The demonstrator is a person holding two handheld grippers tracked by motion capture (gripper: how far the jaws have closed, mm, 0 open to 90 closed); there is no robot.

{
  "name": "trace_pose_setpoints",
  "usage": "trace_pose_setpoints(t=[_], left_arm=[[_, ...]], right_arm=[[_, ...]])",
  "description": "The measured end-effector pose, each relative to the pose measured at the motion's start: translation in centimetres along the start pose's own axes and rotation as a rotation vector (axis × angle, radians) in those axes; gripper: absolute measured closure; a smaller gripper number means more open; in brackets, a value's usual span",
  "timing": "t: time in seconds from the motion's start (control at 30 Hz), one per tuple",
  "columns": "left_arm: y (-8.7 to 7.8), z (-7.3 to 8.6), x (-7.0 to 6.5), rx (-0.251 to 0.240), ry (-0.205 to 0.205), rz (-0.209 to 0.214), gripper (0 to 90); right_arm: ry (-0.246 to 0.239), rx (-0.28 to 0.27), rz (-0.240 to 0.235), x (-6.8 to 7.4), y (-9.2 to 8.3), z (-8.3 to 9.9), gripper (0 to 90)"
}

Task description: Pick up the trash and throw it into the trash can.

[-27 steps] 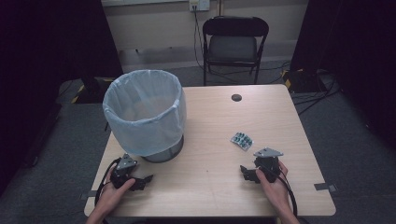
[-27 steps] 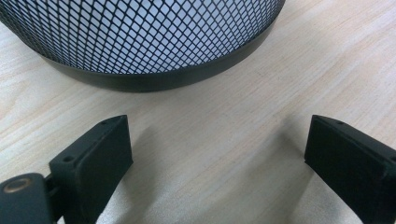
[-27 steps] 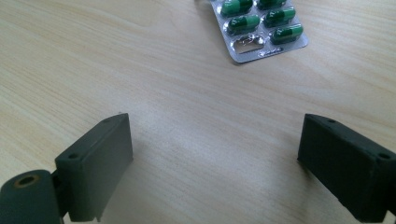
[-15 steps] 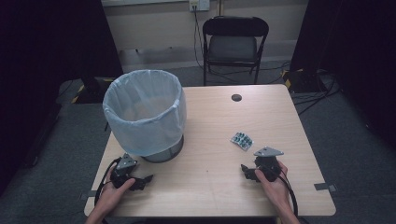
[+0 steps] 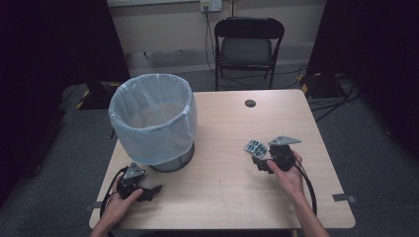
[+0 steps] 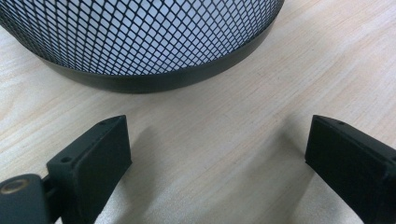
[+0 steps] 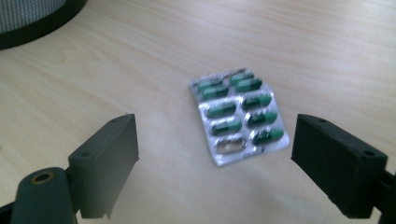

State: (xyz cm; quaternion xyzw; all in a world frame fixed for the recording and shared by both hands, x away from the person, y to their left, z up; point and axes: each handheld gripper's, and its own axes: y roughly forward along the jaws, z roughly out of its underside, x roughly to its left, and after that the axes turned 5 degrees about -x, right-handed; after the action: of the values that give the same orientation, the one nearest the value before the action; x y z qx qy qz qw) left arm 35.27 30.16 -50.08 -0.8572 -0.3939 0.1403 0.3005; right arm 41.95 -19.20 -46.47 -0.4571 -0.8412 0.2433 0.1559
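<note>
A person sits at a pale wooden tabletop [image 5: 232, 187] holding a pair of tongs in each hand. The right tongs [image 5: 261, 162] rest low over the wood with their two black jaws spread wide apart and nothing between them yet. Just ahead of those jaws, and lined up with the gap, lies a blister pack [image 7: 239, 114] of green capsules, flat on the tabletop, silver foil showing, with one pocket that looks already emptied.

The left tongs [image 5: 150, 190] also stand wide apart and hold nothing. Right in front of them is the black mesh base of a wastebasket [image 6: 140, 42] lined with a pale plastic bag.

The work in hand looks like picking up the blister pack, probably to drop it into the wastebasket off to the left of the right tongs. The likely trouble: the pack is thin and lies flat, so jaws closing on it may skate over the foil, push it forward across the wood, or pinch only one corner, letting it swing and fall short of the rim.
</note>
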Motion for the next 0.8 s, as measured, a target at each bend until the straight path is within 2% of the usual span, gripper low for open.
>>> trace_pose_setpoints(t=[0.07,0.2,0.3,0.33,0.37,0.43,0.53,0.67,0.73,0.8], left_arm=[[0.0,0.0,0.0,0.0,0.0,0.0,6.3],[0.0,0.0,0.0,0.0,0.0,0.0,6.3],[0.0,0.0,0.0,0.0,-0.001,0.0,6.3],[0.0,0.0,0.0,0.0,0.0,0.0,6.3],[0.0,0.0,0.0,0.0,0.0,0.0,6.3],[0.0,0.0,0.0,0.0,0.0,0.0,6.3],[0.0,0.0,0.0,0.0,0.0,0.0,6.3],[0.0,0.0,0.0,0.0,0.0,0.0,6.3],[0.0,0.0,0.0,0.0,0.0,0.0,6.3],[0.0,0.0,0.0,0.001,0.001,0.0,6.3]], right_arm=[[-0.004,-0.004,0.007,-0.2,0.2,-0.3,14.0],[-0.025,-0.001,0.016,-1.2,1.8,-1.7,13.7],[-0.014,-0.015,0.014,-1.5,2.5,-2.2,13.8],[0.005,-0.018,0.006,-1.5,2.9,-2.3,13.8],[0.024,0.009,-0.027,-1.4,3.7,-2.6,13.8],[0.011,0.003,-0.035,-1.2,4.4,-2.8,14.1],[-0.009,0.028,-0.013,-1.1,5.3,-2.4,14.1],[0.006,0.068,-0.028,-1.8,5.8,-1.4,14.3],[0.006,0.077,-0.031,-1.9,5.9,-1.2,14.7],[-0.003,0.11,-0.044,-1.6,6.2,-1.0,14.1]])
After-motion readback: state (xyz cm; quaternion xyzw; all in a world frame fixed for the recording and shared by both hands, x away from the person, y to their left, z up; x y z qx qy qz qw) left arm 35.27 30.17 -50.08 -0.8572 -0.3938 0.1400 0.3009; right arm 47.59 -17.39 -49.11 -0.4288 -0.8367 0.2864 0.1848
